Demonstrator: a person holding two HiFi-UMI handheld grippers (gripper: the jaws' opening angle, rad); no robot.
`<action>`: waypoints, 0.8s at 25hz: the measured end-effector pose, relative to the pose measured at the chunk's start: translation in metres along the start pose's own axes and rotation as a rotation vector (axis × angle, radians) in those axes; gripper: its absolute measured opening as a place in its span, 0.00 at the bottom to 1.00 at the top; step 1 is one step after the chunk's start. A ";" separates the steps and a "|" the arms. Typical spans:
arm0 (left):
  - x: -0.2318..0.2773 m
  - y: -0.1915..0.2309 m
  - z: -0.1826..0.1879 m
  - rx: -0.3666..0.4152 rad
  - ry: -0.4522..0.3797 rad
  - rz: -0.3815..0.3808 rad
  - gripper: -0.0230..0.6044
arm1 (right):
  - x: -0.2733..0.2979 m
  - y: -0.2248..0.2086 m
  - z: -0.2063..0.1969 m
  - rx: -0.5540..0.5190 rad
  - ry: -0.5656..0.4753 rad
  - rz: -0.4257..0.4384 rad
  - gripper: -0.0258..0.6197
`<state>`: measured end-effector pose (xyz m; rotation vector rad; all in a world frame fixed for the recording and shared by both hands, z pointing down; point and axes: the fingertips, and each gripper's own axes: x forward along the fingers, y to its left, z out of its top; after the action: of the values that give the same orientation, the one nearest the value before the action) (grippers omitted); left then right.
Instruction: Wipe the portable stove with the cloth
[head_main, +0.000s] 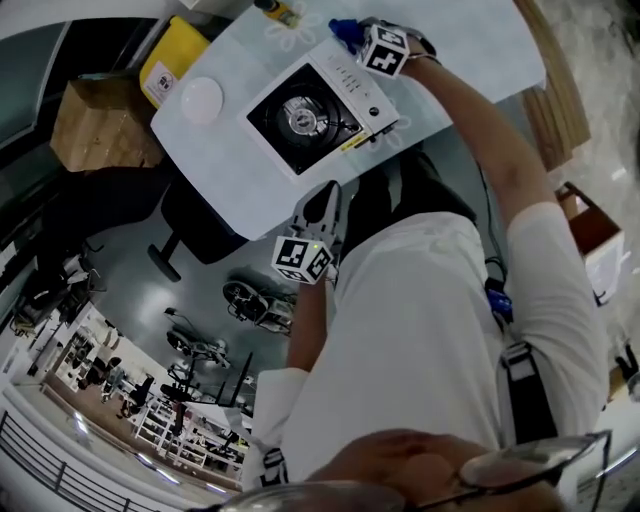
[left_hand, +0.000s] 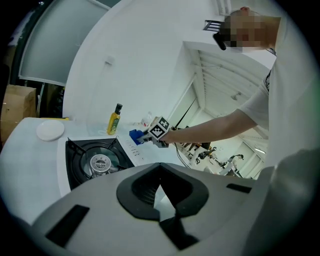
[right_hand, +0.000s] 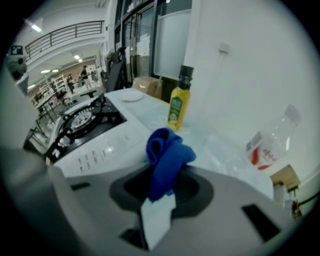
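The portable stove (head_main: 318, 117) is white with a black burner well and sits on the white table (head_main: 480, 60). My right gripper (head_main: 358, 38) hovers past the stove's far right corner, above its control panel, and is shut on a bunched blue cloth (head_main: 340, 30). In the right gripper view the cloth (right_hand: 167, 160) sticks up out of the jaws (right_hand: 162, 200), with the stove (right_hand: 85, 125) to the left. My left gripper (head_main: 327, 192) is shut and holds nothing, at the table's near edge in front of the stove (left_hand: 95, 162). From the left gripper view the right gripper (left_hand: 145, 136) holds the cloth (left_hand: 134, 136).
A yellow oil bottle (right_hand: 177, 107) stands behind the stove. A white round plate (head_main: 202, 100) lies left of the stove. A clear plastic bottle (right_hand: 272, 140) lies at the right. Beside the table are a yellow container (head_main: 170, 65), a cardboard box (head_main: 100, 125) and a chair (head_main: 195, 225).
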<state>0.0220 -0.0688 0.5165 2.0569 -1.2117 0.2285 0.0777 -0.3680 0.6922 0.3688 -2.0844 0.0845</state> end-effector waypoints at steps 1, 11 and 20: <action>0.001 -0.001 -0.003 -0.004 0.002 0.010 0.09 | 0.002 0.001 -0.001 -0.016 0.000 0.006 0.20; 0.012 -0.020 -0.009 -0.029 -0.028 0.071 0.09 | 0.000 0.024 -0.012 -0.108 -0.049 0.112 0.20; 0.019 -0.043 -0.017 -0.044 -0.050 0.087 0.09 | -0.013 0.047 -0.028 -0.160 -0.068 0.169 0.20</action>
<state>0.0705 -0.0580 0.5161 1.9851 -1.3267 0.1904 0.0936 -0.3149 0.7001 0.0995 -2.1694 0.0055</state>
